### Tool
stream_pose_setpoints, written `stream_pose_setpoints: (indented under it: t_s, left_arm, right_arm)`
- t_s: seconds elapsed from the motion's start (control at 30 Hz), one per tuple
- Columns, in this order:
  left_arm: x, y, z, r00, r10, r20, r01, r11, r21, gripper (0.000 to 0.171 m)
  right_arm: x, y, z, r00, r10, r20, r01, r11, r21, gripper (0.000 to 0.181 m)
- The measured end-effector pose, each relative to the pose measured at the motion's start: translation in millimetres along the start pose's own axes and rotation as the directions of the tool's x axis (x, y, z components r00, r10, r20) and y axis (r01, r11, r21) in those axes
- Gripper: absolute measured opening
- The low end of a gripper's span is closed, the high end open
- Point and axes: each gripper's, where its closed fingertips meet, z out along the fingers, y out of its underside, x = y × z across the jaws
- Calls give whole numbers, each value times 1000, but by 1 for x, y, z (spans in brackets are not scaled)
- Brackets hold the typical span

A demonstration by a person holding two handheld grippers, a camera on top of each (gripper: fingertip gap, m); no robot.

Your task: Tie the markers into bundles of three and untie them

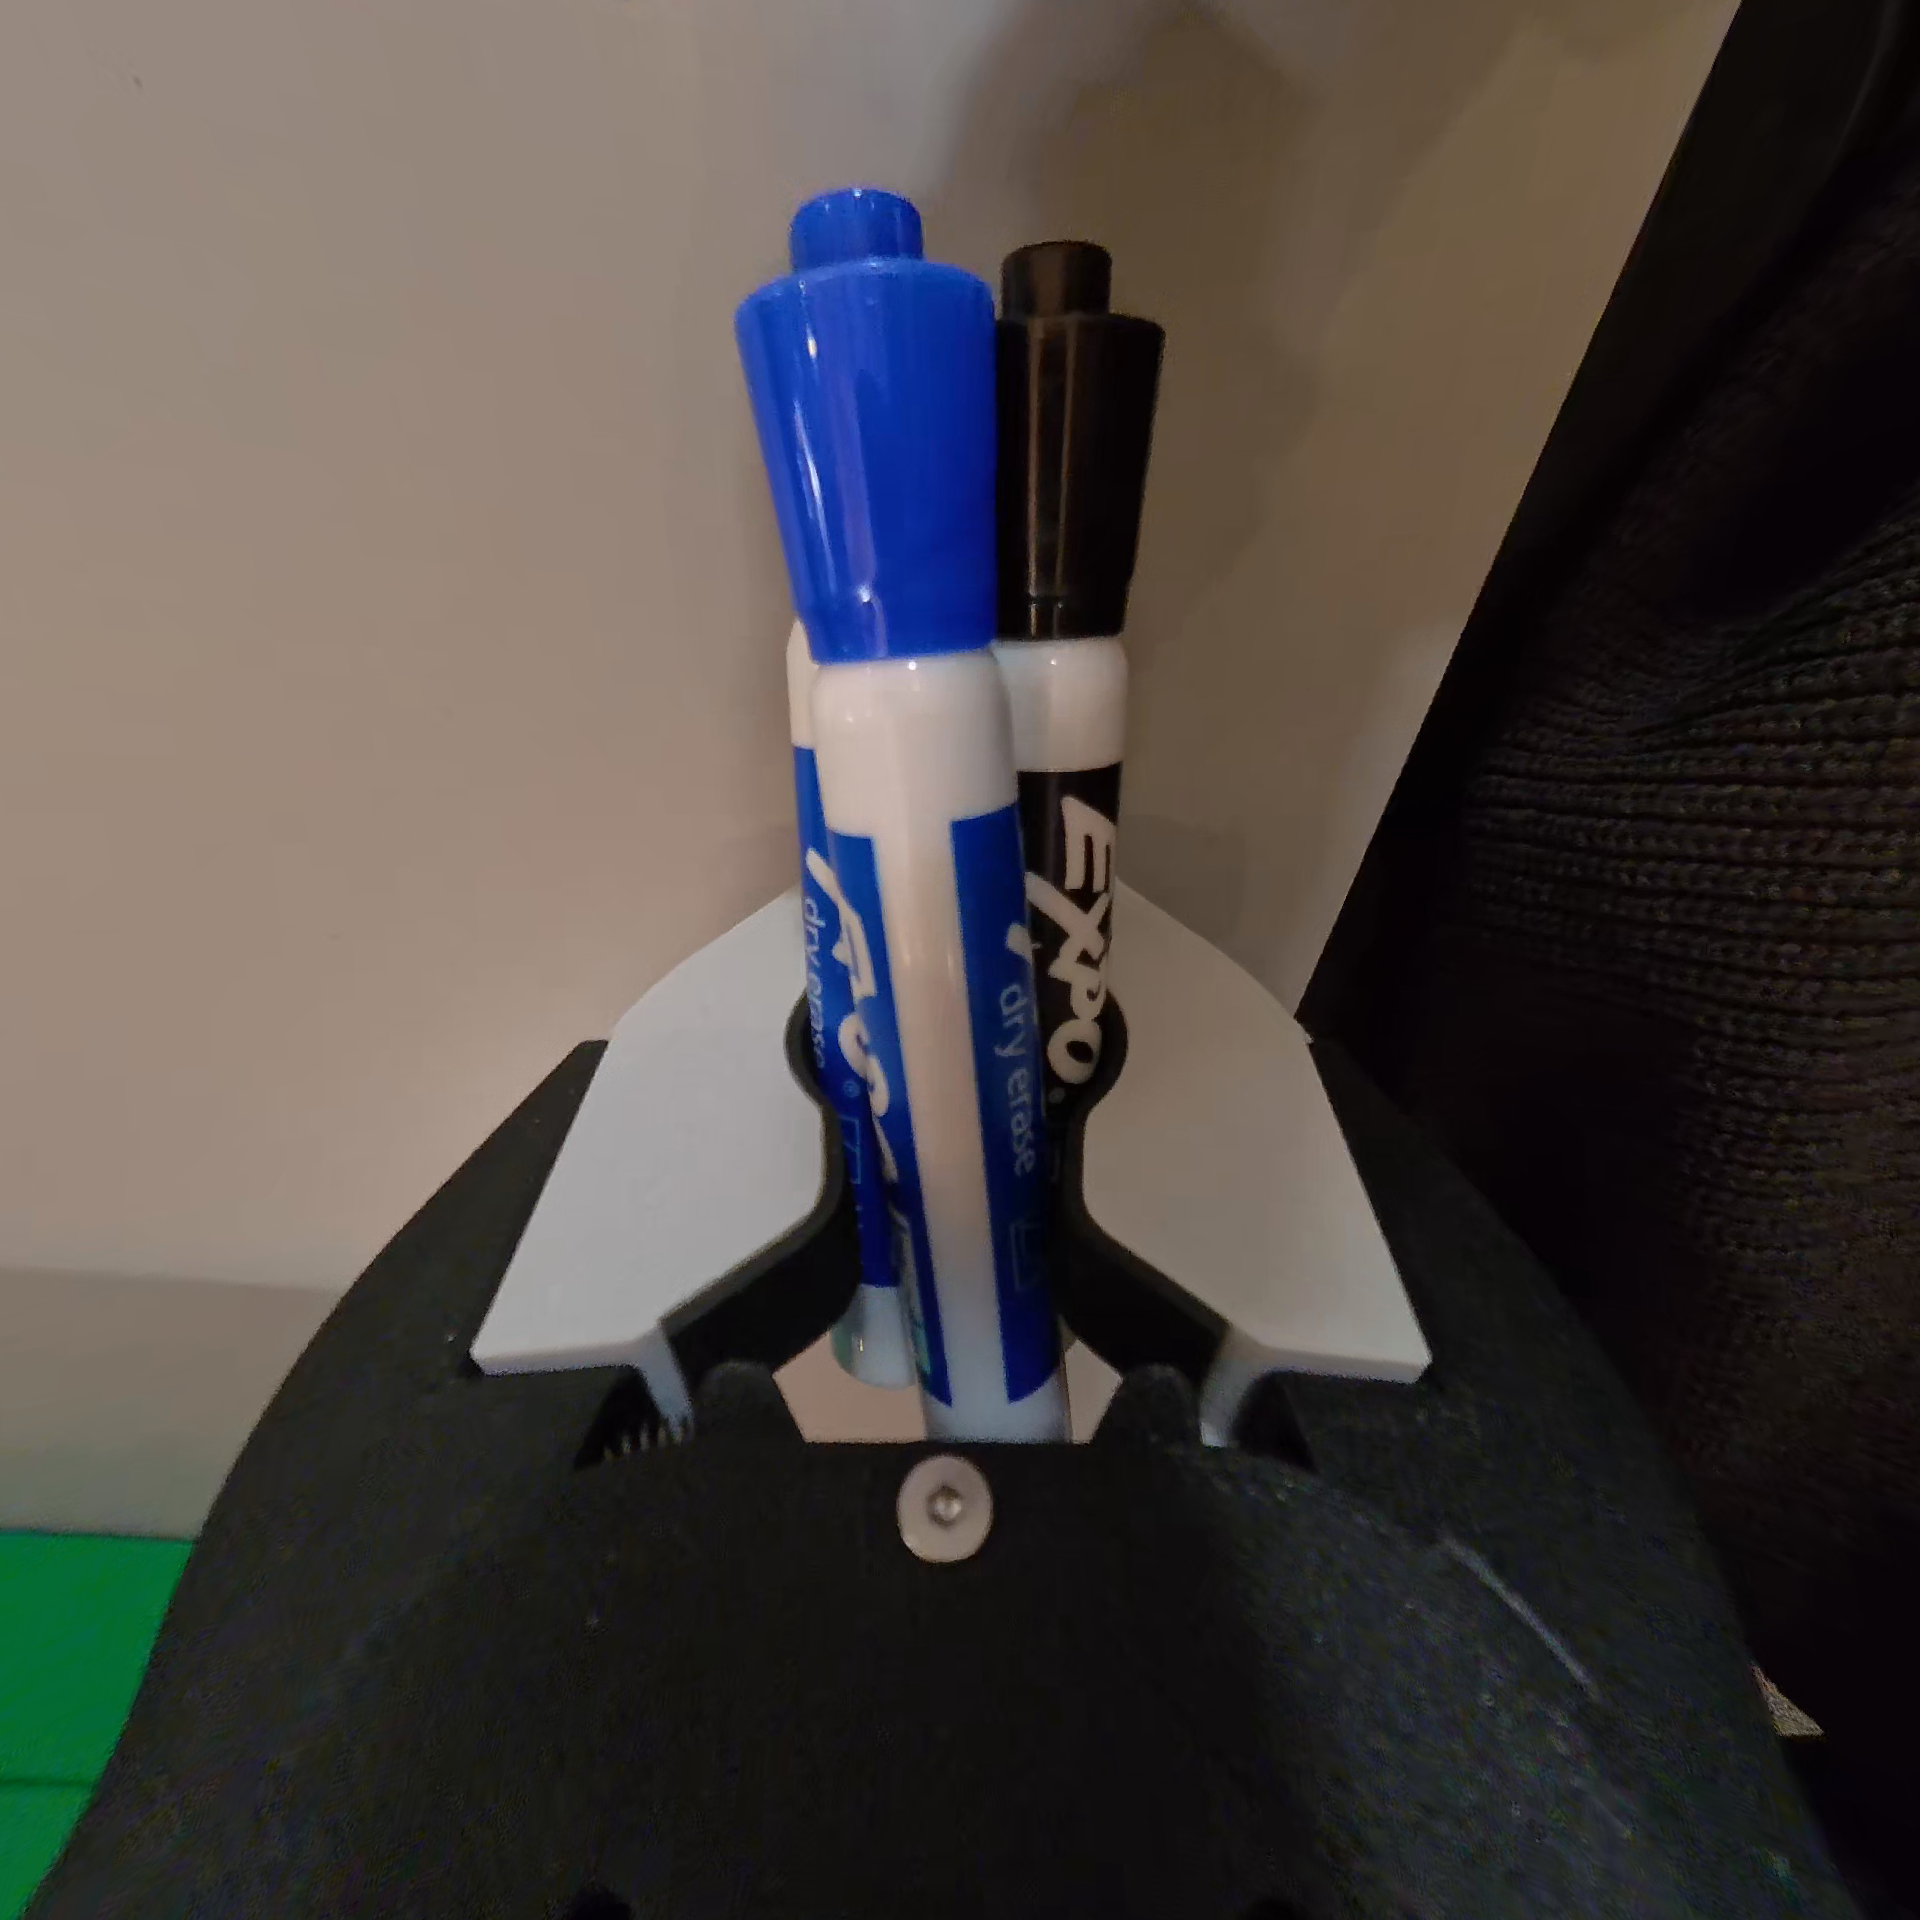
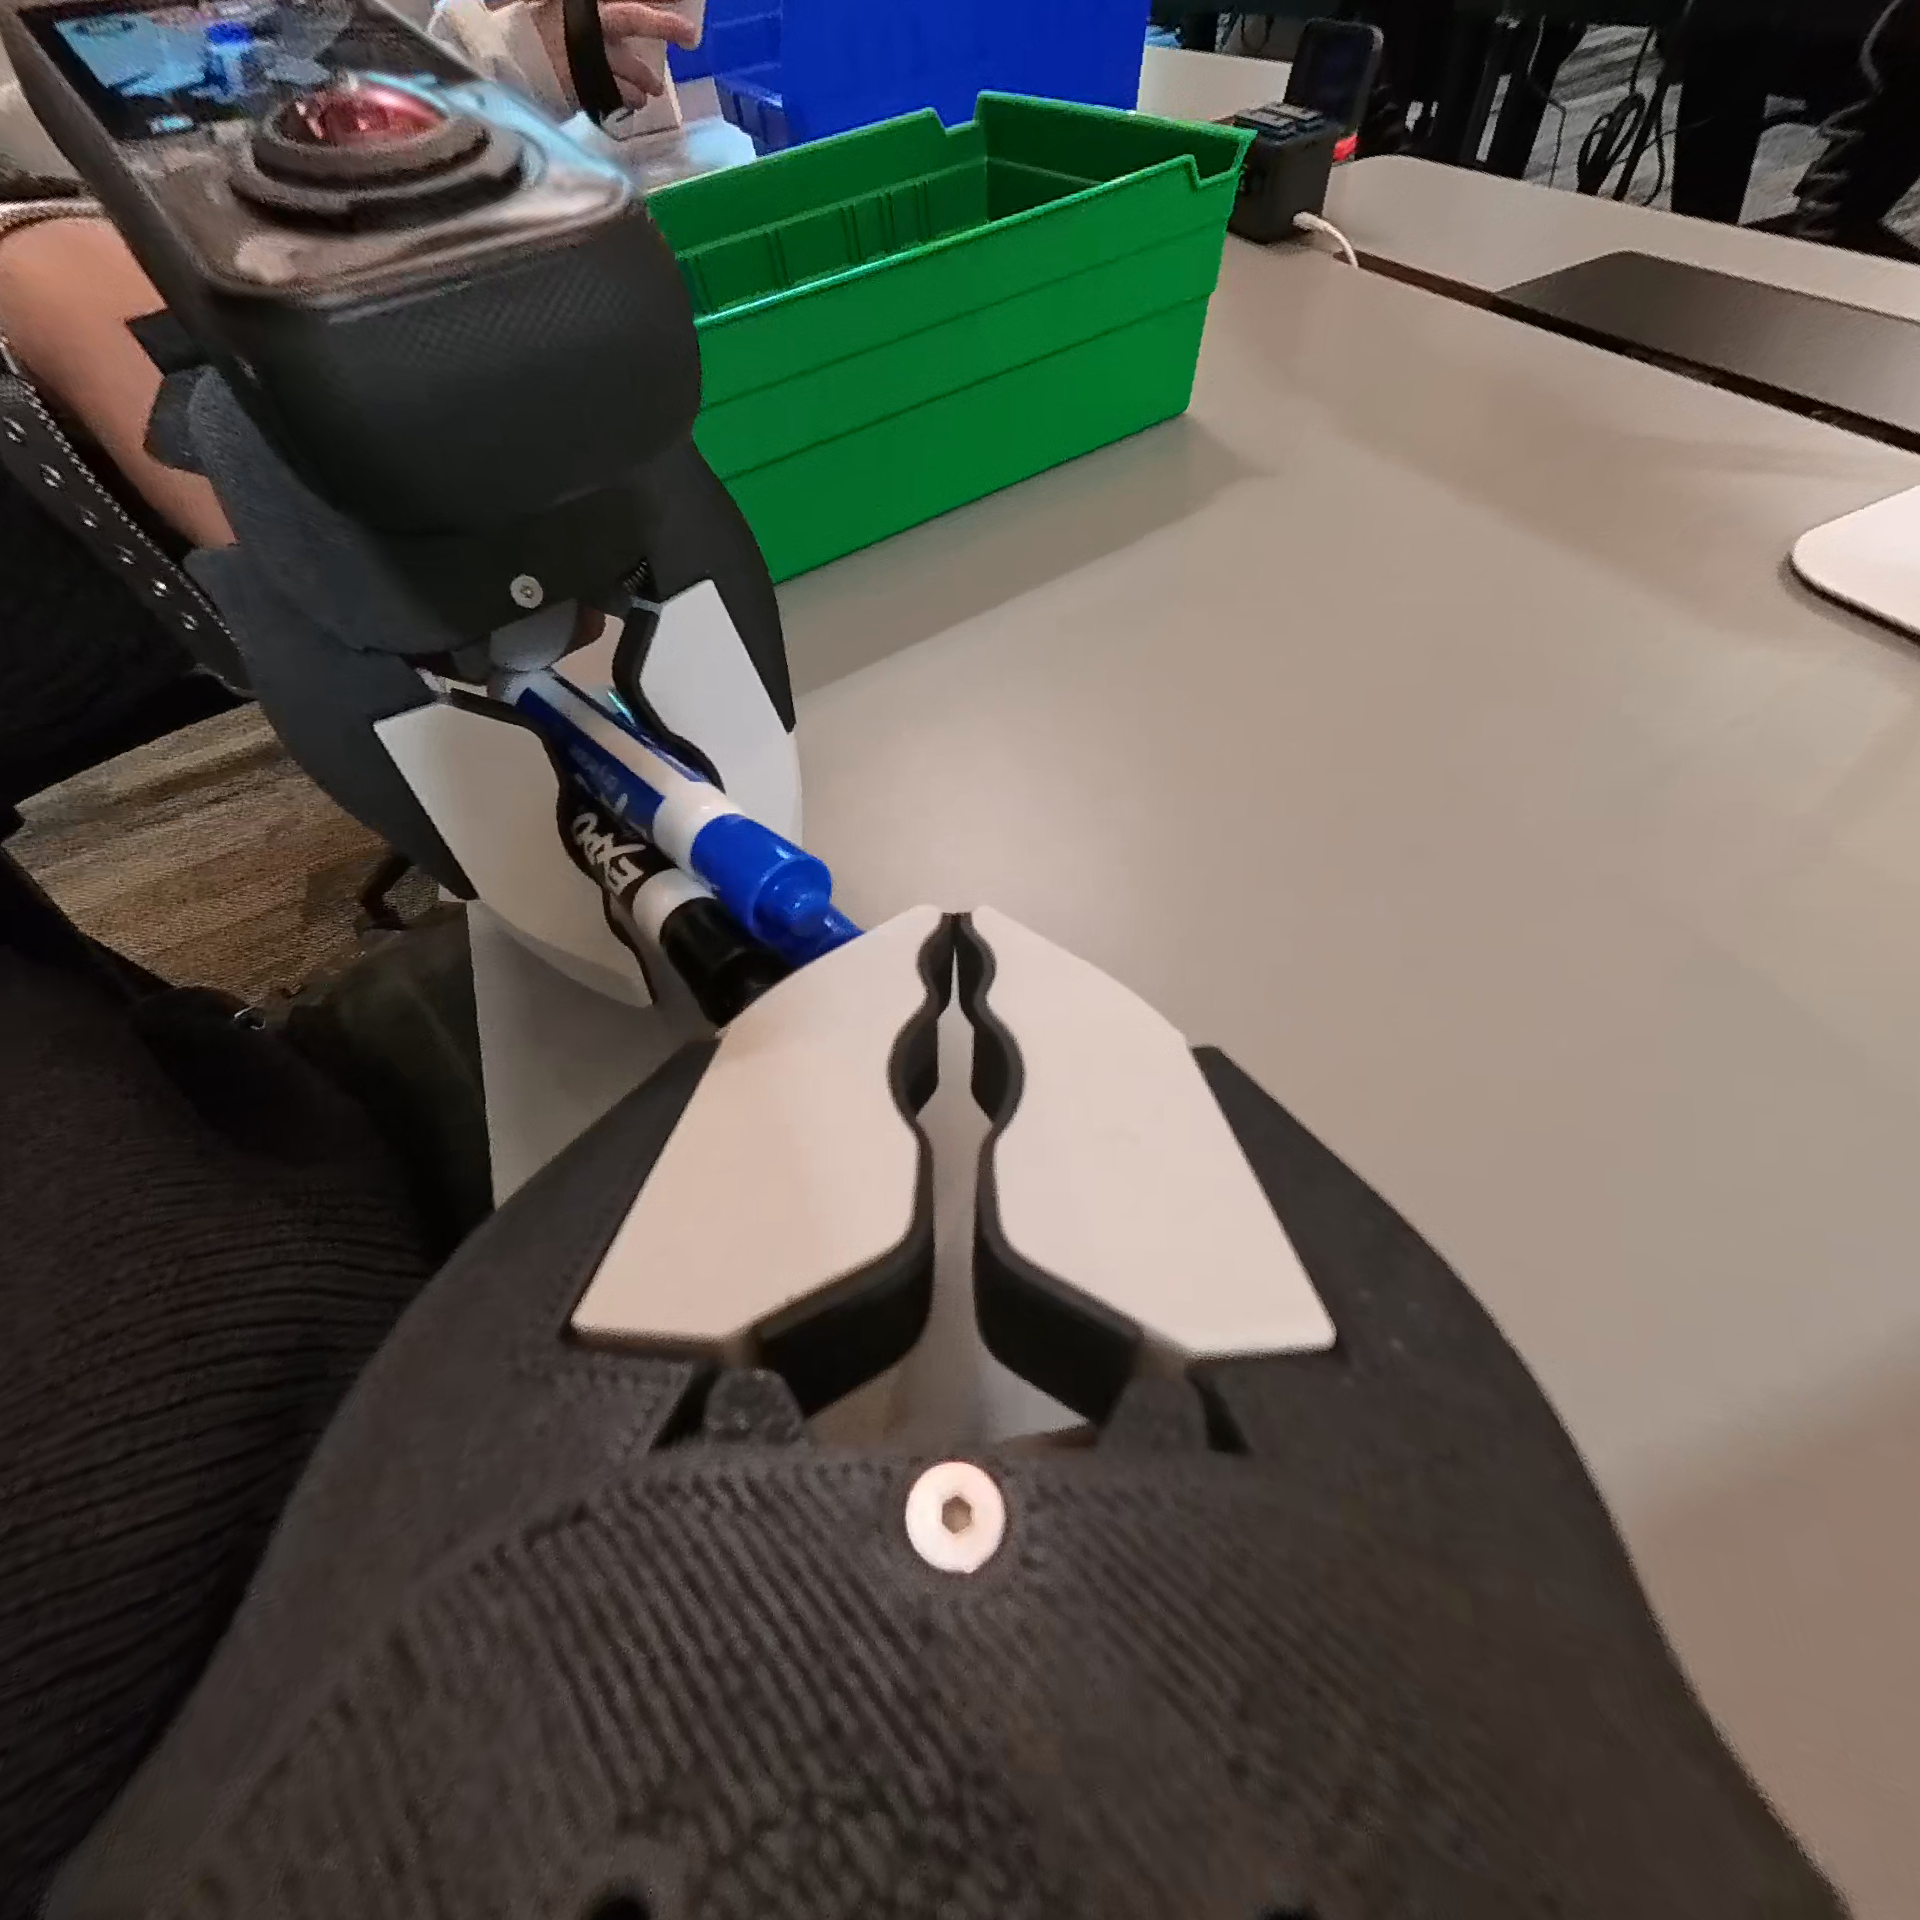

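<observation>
Markers: four in one bundle, glossy plastic, white barrels; two blue-capped (image 1: pixel 883 488), two black-capped (image 1: pixel 1075 468), caps pointing away, centre of the left wrist view. Left gripper (image 1: pixel 951 935): white fingers (image 1: pixel 675 1164) with black liners, clamped round the bundle; ribbed black body. Right gripper (image 2: pixel 954 920): fingers pressed together, nothing between them, tips just beside the marker caps (image 2: pixel 795 899), frame centre. Table (image 2: pixel 1403 831): smooth grey. Bin (image 2: pixel 956 343): one, green ribbed plastic, rectangular, upper centre. Black knit fabric (image 1: pixel 1662 831), right edge.
</observation>
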Motion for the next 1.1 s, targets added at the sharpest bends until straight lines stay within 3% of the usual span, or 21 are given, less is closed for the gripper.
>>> stream_pose_setpoints:
  t_s: [0.17, 0.3, 0.4, 0.47, 0.63, 0.83, 0.9, 0.97, 1.1]
  left_arm:
    - [3, 4, -1, 1000, -5, -14, 5, 1000, -19, 47]
    - [7, 14, -8, 999, -18, -29, 17, 999, -31, 46]
    - [3, 22, -15, 998, -69, -13, 68, 998, -12, 46]
    - [1, 27, -20, 993, -116, -10, 116, 993, 14, 46]
    - [5, 52, -26, 978, -208, -2, 208, 978, 34, 46]
    - [12, 71, -46, 948, -315, 40, 311, 946, 85, 46]
    - [16, 77, -53, 939, -342, 46, 336, 936, 106, 47]
    - [20, 86, -56, 926, -375, 50, 367, 923, 117, 46]
    - [28, 107, -55, 894, -447, 31, 440, 888, 133, 46]
  right_arm:
    - [2, 2, 1, 999, 31, 10, -31, 999, -18, 0]
    - [6, 10, 8, 990, 137, 46, -133, 988, -76, 0]
    - [15, -3, 17, 982, 185, 44, -183, 981, -58, 0]
    - [19, -23, 27, 980, 190, 62, -189, 982, -22, 15]
    - [19, -85, 73, 988, 82, 134, -83, 997, 7, 21]
    - [-2, -189, 181, 967, -131, 221, 132, 991, 10, 30]
    - [-21, -211, 223, 941, -184, 284, 207, 977, -54, 37]
    - [-42, -210, 265, 896, -263, 358, 342, 923, -178, 41]
    - [-55, -171, 339, 719, -541, 437, 692, 617, -375, 39]
